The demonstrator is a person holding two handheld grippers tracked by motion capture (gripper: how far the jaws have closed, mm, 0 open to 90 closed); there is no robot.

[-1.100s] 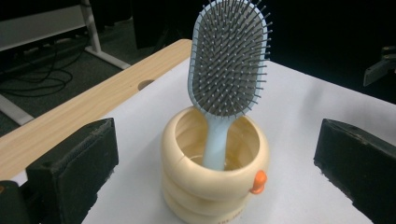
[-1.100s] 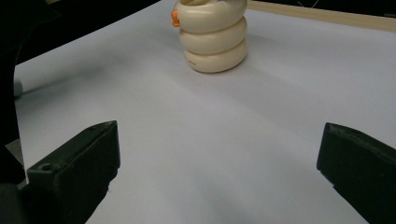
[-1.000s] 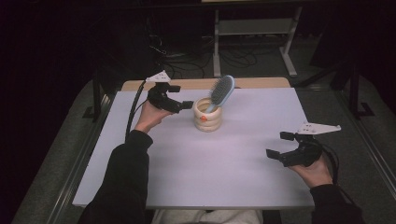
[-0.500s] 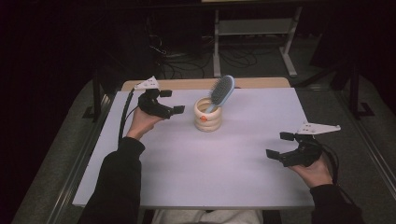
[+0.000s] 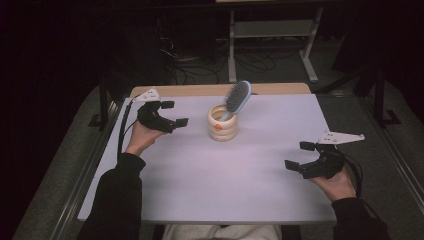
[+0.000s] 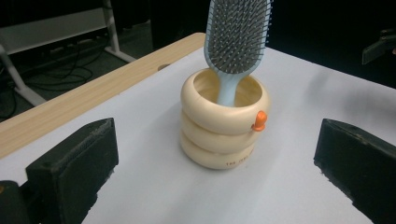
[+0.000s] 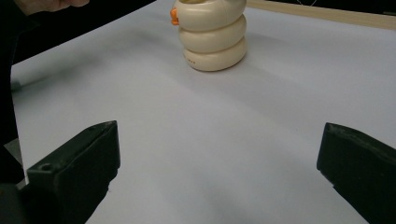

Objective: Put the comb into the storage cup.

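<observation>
Left tongs [image 5: 175, 113] have backed off w/ jaws wide & empty, now just left of the ringed cup [image 5: 223, 123] holding the hairbrush [image 5: 237, 98] upright mid-bench [image 5: 200, 190], so placement looks done; right tongs [image 5: 302, 155] open, idle, well right of cup.

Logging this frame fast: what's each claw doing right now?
Left claw: open, holding nothing, pointed at the cup with the hairbrush.
Right claw: open, holding nothing, over the table.
</observation>
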